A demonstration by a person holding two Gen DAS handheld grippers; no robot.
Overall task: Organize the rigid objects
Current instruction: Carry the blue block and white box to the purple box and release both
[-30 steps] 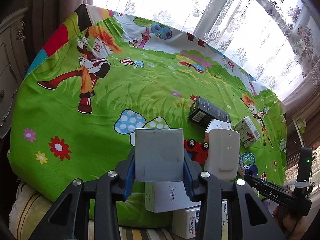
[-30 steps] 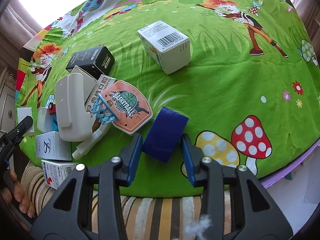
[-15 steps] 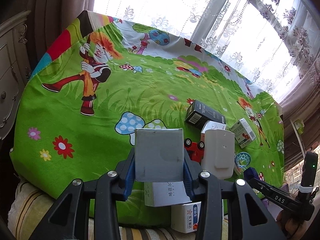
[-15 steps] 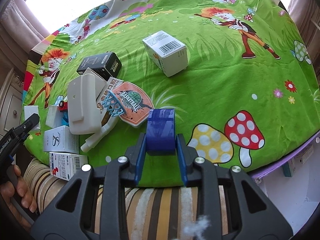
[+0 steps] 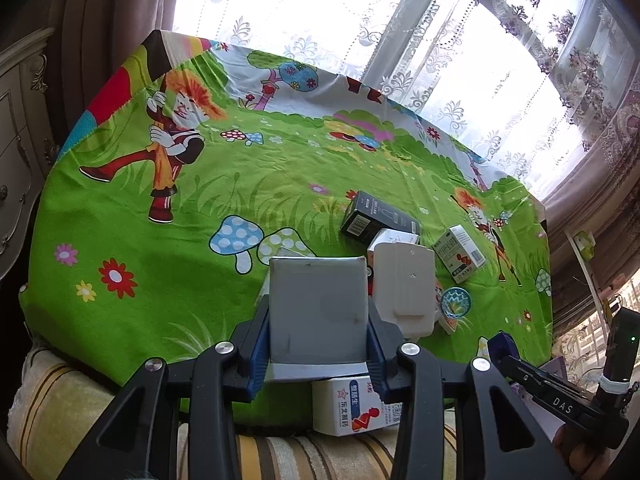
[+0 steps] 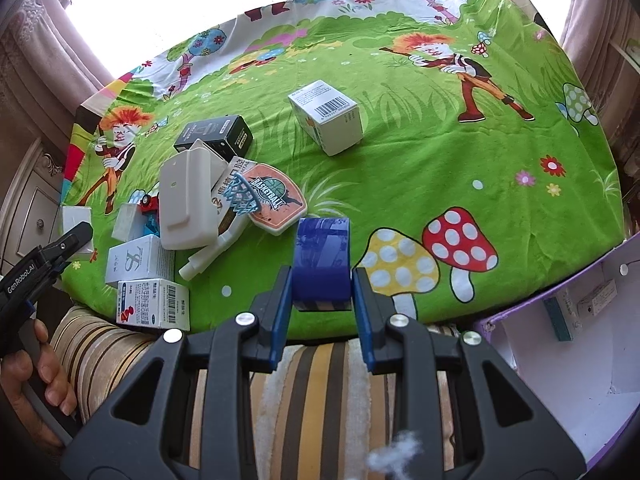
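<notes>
R claw [image 6: 322, 280] now pinching blue box [image 6: 322, 266] square, lifted off worktop [image 6: 400, 184] edge at 6 o'clock; was tilted & loose 1 s ago. L claw [image 5: 318, 320] still clamps grey box [image 5: 318, 308]. Both ready for purple bin [image 6: 560, 340], 4 o'clock.

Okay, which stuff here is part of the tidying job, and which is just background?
Job: grey box in left gripper; blue box in right gripper; black box; barcode box; basketball toy.

Background: tablecloth, curtains, dresser.
</notes>
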